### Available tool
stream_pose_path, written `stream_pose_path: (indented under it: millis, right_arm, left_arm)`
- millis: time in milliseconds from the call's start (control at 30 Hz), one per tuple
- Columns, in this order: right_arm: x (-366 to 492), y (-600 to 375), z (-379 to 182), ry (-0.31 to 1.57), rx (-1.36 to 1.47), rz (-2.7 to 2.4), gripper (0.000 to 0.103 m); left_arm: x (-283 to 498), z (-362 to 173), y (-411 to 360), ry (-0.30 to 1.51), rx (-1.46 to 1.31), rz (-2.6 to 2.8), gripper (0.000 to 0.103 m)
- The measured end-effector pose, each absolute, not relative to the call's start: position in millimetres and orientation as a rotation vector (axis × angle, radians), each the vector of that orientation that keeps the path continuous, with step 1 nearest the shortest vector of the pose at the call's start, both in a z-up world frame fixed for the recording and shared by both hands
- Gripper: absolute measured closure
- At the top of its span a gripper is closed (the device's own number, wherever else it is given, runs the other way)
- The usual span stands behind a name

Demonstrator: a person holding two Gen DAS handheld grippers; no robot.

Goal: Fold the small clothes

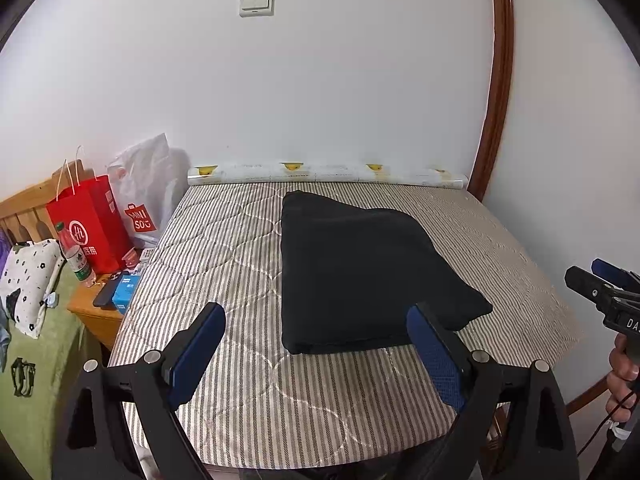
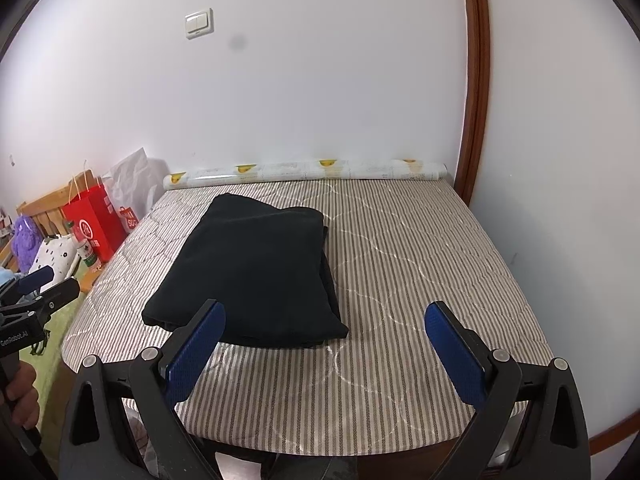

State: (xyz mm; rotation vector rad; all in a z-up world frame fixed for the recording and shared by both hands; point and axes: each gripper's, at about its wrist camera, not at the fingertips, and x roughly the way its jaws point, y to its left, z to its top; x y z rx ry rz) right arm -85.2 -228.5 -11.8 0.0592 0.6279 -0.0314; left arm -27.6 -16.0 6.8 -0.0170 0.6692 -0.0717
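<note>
Black fabric, folded into a compact rectangle: small garment (image 1: 360,272) lying flat on the striped quilted mattress (image 1: 224,264), toward the middle, layered edges stacked at its near side. Appearing, by its shape, already folded; judging the task near its end or between items.

Left gripper (image 1: 316,344) hovering just short of the garment's near edge, jaws spread wide, holding nothing; blue pads (image 1: 200,352) facing inward, ready to straddle a fabric edge. Right gripper (image 2: 324,344) likewise hanging above the mattress, jaws wide apart and empty, the garment's near right corner lying just ahead of its left finger. Keeping both tools clear of the cloth, probably to avoid disturbing the stack.

Showing a person's hand (image 1: 622,376) on the right gripper's handle at the frame edge.

Resting against the plain white wall (image 1: 320,80): patterned paper roll (image 1: 320,174) along the mattress's far edge. Standing to the left: red paper bag (image 1: 90,224), white plastic bag (image 1: 148,192), drink bottle (image 1: 74,254), wooden nightstand (image 1: 96,316). Running up the right side: curved wooden trim (image 1: 496,92).
</note>
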Motion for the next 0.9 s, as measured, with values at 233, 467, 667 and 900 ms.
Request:
stream_pose_path:
  millis: [233, 467, 667, 900]
  right_arm:
    - [-85.8, -228.2, -13.0, 0.628, 0.062, -0.030, 0.004]
    - [-88.0, -229.3, -15.3, 0.628, 0.070, -0.032, 0.004]
    - [-88.3, -229.7, -16.6, 0.630, 0.073, -0.033, 0.004]
    - [-88.6, -229.8, -17.1, 0.628, 0.071, -0.032, 0.004]
  left_arm:
    - [-27.1, 7.0, -16.2, 0.669, -0.016, -0.072, 0.011]
    - [-27.5, 7.3, -15.8, 0.671, -0.016, -0.072, 0.011]
    - [-27.3, 7.5, -16.3, 0.671, -0.016, -0.072, 0.011]
    - [-27.0, 7.7, -15.6, 0.671, -0.016, -0.074, 0.011]
